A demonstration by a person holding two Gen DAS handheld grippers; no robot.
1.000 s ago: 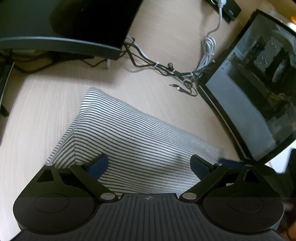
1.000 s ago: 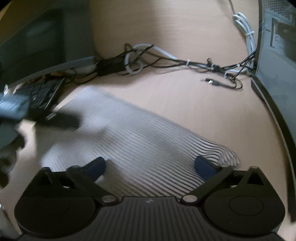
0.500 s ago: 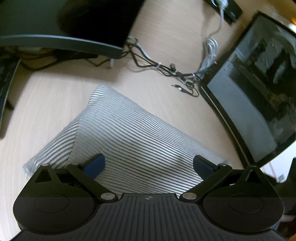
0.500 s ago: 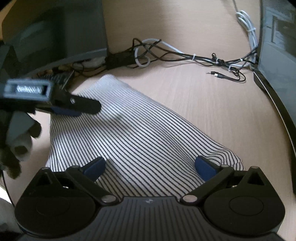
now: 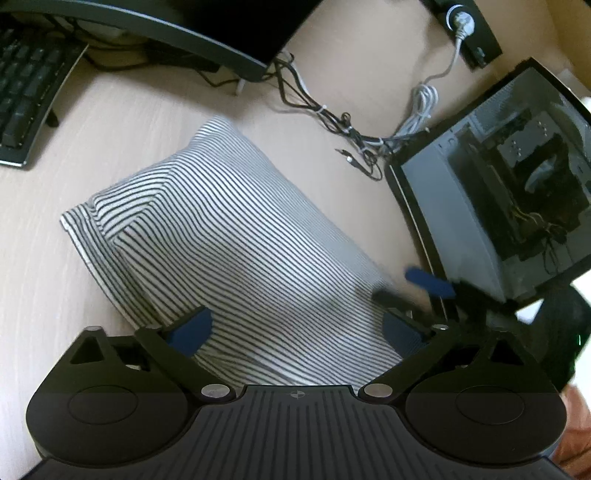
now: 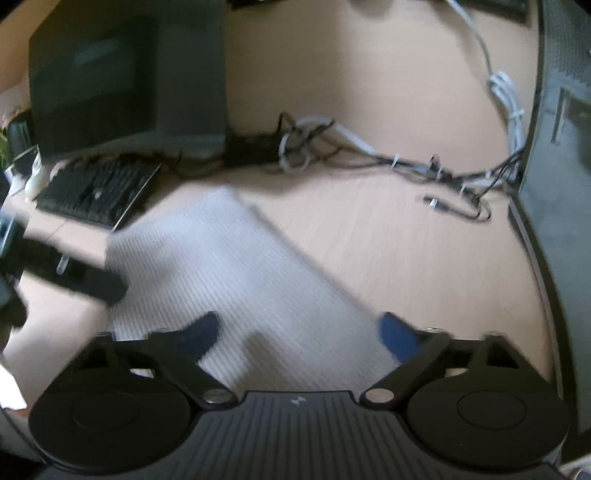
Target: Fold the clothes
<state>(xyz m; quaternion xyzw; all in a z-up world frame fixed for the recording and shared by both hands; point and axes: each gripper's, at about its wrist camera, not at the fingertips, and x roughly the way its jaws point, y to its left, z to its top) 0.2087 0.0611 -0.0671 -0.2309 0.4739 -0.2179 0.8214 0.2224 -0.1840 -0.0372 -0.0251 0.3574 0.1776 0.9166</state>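
Note:
A folded black-and-white striped garment [image 5: 236, 243] lies flat on the light wood desk [image 5: 74, 140]; it also shows, blurred, in the right wrist view [image 6: 236, 266]. My left gripper [image 5: 297, 328] is open and empty, its blue-padded fingertips above the garment's near edge. My right gripper [image 6: 299, 334] is open and empty, also above the near edge. In the left wrist view the right gripper's fingers [image 5: 428, 282] appear at the garment's right corner. In the right wrist view the left gripper [image 6: 77, 277] reaches in from the left.
A keyboard [image 5: 22, 99] and a monitor [image 5: 207, 29] stand at the back left. A tangle of cables [image 5: 343, 125] lies behind the garment. A glass-sided computer case [image 5: 495, 192] stands on the right, close to the garment's right corner.
Both grippers have pulled back and up from the garment, so more of it shows. The garment lies still. The right wrist view is now motion-blurred.

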